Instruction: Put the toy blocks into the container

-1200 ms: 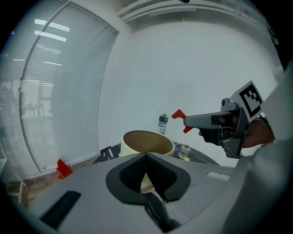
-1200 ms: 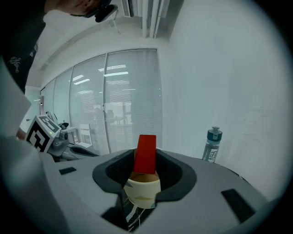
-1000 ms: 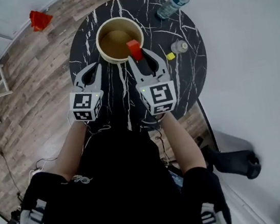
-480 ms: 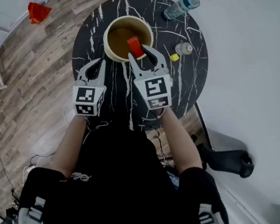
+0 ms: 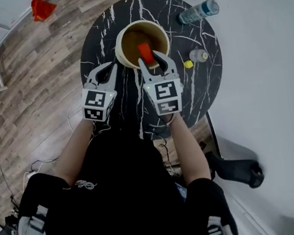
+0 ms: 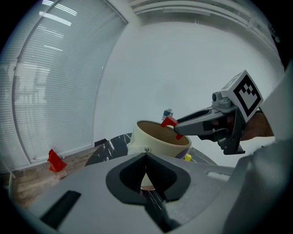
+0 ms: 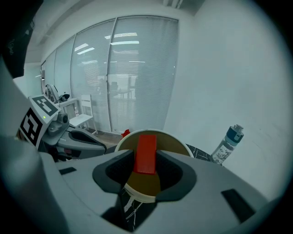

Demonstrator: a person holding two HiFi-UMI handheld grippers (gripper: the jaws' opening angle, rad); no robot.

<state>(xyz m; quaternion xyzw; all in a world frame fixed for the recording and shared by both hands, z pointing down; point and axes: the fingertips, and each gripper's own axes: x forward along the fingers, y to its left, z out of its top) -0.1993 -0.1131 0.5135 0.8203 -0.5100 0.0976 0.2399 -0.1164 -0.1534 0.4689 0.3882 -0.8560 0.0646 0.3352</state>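
Tabletop [image 5: 202, 87]: black, white marble veining. Container [image 5: 121, 51]: cream outside, brown within. Red toy block [image 5: 145, 53], plain; yellow toy block [image 5: 188, 64], plain. Water bottle [image 5: 197, 11]: clear, blue cap. Right tongs [image 5: 152, 59] and left tongs [image 5: 109, 69]: pale grey, dark pads (marker cubes in black-and-white squares). Floor [image 5: 32, 76]: grey-brown wood grain. Floor item [image 5: 43, 7] (unidentified): red. Person's clothing [image 5: 124, 188]: black. Wall [image 5: 265, 70]: plain white.

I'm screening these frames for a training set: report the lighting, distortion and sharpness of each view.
Head view: even, soft light, no hard shadows, sharp; the red block in the right gripper stands out over the container. Left gripper view: strong fisheye, the blinds bow, corners go dark. Right gripper view: same fisheye; bottle crisp, near jaws slightly soft.
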